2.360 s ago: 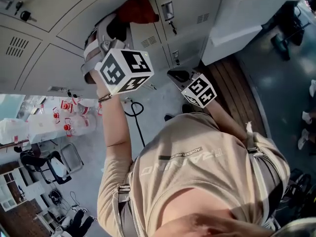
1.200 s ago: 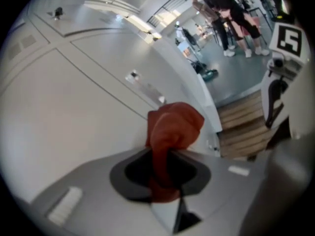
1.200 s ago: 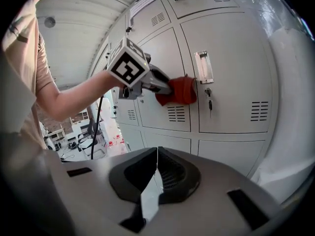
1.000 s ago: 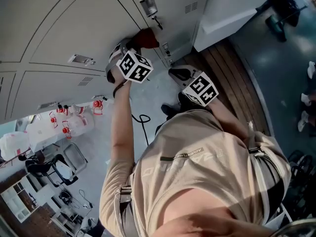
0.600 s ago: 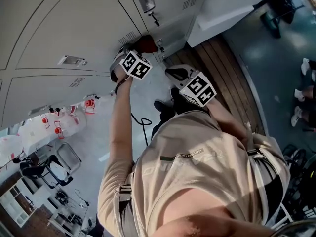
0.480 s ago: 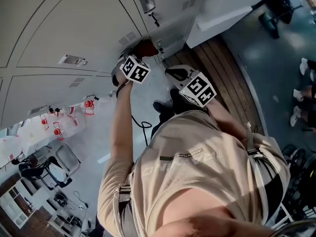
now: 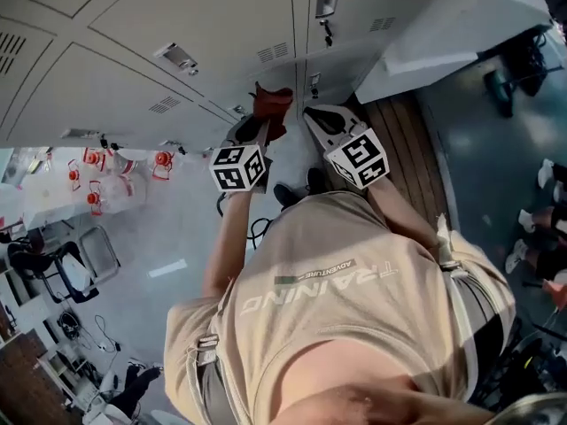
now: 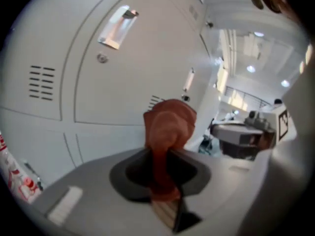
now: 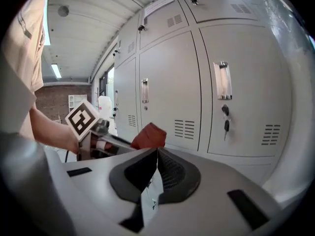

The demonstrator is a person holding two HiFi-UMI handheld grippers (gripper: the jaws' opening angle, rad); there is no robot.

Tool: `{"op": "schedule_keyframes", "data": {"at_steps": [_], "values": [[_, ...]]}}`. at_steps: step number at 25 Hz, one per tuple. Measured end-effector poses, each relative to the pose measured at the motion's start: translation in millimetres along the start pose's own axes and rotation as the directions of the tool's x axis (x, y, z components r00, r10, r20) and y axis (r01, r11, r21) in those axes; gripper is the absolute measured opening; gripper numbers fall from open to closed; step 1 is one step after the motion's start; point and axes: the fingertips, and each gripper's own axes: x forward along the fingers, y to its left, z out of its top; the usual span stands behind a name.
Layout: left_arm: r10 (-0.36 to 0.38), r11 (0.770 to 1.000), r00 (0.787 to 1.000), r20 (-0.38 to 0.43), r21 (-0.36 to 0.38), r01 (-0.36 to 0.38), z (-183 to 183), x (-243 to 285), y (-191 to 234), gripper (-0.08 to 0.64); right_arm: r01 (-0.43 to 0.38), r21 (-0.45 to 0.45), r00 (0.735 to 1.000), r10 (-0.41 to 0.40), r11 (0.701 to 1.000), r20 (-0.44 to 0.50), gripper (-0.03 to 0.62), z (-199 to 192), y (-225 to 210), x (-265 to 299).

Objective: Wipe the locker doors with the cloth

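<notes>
A red cloth is pinched in my left gripper, which is shut on it. In the left gripper view the cloth bunches up above the jaws in front of a grey locker door; I cannot tell whether it touches the door. My right gripper is just to the right of the cloth, shut with nothing in it. In the right gripper view its jaws meet at the tip, and the cloth and the left gripper's marker cube lie just beyond.
Grey locker doors fill the wall, with handles, vent slots and keys in a lock. A white cabinet stands to the right on a wooden floor strip. A black cable lies on the floor.
My left gripper has carried the cloth down and to the right along the locker doors, now next to the right gripper. The right gripper has stayed shut and hardly moved.
</notes>
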Motion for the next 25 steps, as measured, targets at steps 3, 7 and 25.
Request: {"op": "schedule_keyframes", "data": {"at_steps": [3, 7, 25], "values": [[0.1, 0.995, 0.994, 0.034, -0.024, -0.1, -10, -25, 13, 0.083, 0.0, -0.046, 0.997, 0.004, 0.999, 0.081, 0.015, 25, 11, 7], [0.182, 0.982, 0.973, 0.141, 0.017, -0.186, 24, -61, 23, 0.083, -0.015, -0.099, 0.986, 0.031, 0.995, 0.163, 0.015, 53, 22, 15], [0.256, 0.942, 0.881, 0.398, 0.102, -0.32, 120, -130, 44, 0.083, 0.013, -0.143, 0.958, 0.029, 0.99, 0.285, 0.014, 118, 36, 19]]}}
